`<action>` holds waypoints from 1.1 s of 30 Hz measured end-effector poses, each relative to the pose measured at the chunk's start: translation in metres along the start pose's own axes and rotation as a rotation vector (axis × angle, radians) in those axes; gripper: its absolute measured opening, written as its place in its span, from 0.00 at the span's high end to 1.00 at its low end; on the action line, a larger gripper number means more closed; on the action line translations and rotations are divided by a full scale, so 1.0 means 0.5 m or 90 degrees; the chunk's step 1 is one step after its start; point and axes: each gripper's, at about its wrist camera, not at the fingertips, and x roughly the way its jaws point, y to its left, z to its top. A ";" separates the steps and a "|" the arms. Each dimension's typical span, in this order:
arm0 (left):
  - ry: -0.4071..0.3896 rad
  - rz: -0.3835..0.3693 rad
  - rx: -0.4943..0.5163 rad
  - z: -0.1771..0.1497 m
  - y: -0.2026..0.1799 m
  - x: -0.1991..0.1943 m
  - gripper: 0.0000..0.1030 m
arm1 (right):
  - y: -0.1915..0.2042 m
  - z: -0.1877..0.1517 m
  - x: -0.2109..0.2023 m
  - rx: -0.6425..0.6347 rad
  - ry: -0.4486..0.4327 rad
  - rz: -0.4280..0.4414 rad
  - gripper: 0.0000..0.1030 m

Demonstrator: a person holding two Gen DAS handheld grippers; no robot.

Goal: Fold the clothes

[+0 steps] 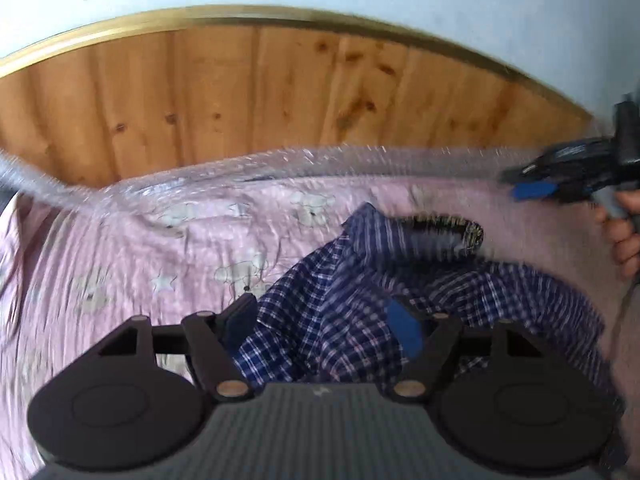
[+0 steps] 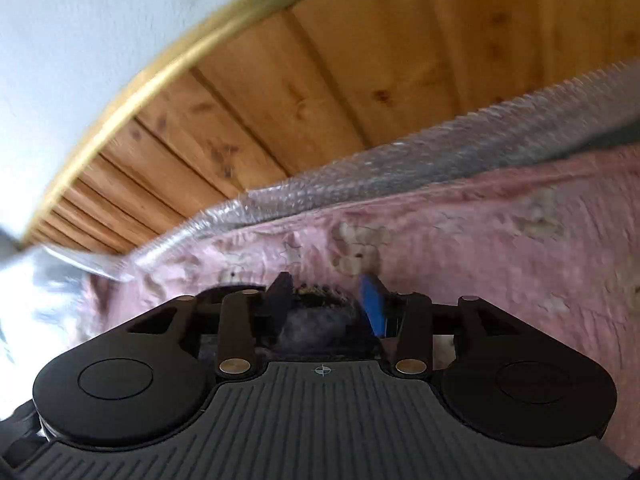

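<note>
Our left gripper [image 1: 324,320] hangs open over the crumpled plaid shirt [image 1: 400,280]; the right gripper [image 2: 328,300] (blurred) gapes above its collar. Closing now, we might bunch several layers.

Black hand-held gripper [image 1: 324,328], blue pads, brass pivot screws

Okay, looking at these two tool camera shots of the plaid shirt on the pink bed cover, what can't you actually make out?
- Plaid shirt, left wrist view: its near part is hidden behind the left tool; sleeves indistinct in the crumple.
- Shirt, right wrist view: only a dark blurred patch between the right tool fingers; contact unclear.
- Right tool, left wrist view: motion-blurred, cut by the frame edge.
- Pink bed cover print: smeared.
</note>
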 end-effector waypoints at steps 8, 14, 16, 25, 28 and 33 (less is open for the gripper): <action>0.048 -0.109 0.099 0.048 -0.102 0.120 0.29 | -0.029 -0.204 -0.098 -0.310 0.081 -0.041 0.30; 0.047 -0.124 0.202 0.094 -0.177 0.189 0.70 | -0.030 -0.218 -0.025 -0.367 0.170 -0.022 1.00; 0.052 -0.114 0.191 0.117 -0.166 0.203 0.93 | -0.032 -0.188 -0.033 -0.364 0.156 -0.006 1.00; -0.008 -0.083 -0.204 0.158 0.039 0.200 0.59 | -0.219 -0.072 -0.024 -0.100 0.067 -0.137 0.85; -0.018 -0.066 -0.178 0.102 0.055 0.126 0.37 | -0.219 -0.092 -0.031 -0.095 0.059 -0.153 0.72; 0.029 -0.020 -0.073 -0.021 0.064 0.023 0.23 | -0.167 -0.140 -0.131 -0.144 -0.010 -0.154 0.40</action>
